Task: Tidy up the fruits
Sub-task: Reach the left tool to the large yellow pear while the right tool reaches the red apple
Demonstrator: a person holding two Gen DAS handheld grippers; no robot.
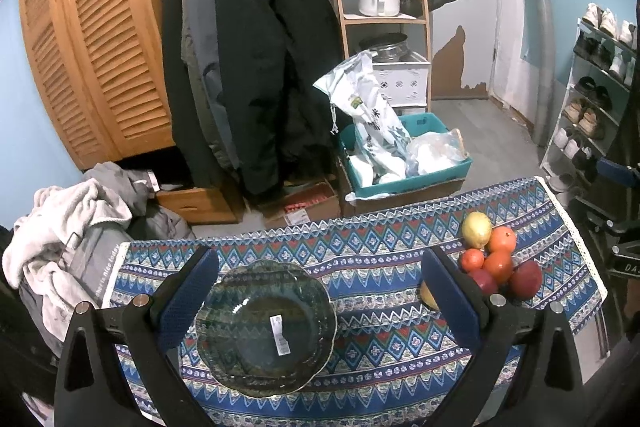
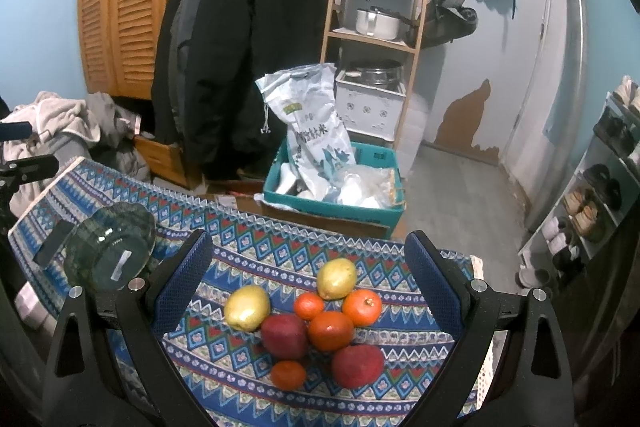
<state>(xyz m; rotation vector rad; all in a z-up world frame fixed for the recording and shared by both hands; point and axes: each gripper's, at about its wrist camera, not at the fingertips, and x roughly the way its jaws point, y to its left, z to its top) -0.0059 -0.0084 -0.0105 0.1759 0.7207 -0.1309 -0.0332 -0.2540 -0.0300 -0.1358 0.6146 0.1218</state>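
A dark green glass plate (image 1: 266,327) with a white sticker lies on the patterned blue tablecloth (image 1: 380,291), between the spread fingers of my open left gripper (image 1: 320,303). A cluster of fruit sits to its right: a yellow lemon (image 1: 477,229), oranges (image 1: 502,239) and red apples (image 1: 526,279). In the right wrist view the same pile lies between the fingers of my open right gripper (image 2: 308,291): two yellow fruits (image 2: 247,308), several oranges (image 2: 331,331) and two red apples (image 2: 357,365). The plate (image 2: 110,247) shows at the left there. Neither gripper holds anything.
Beyond the table stand a teal crate (image 1: 404,155) with bags, a wooden shelf (image 1: 380,7) with pots, hanging dark coats (image 1: 256,59), a heap of laundry (image 1: 68,227) at the left and a shoe rack (image 1: 592,99) at the right. The cloth's lace edge (image 1: 576,239) marks the table's right end.
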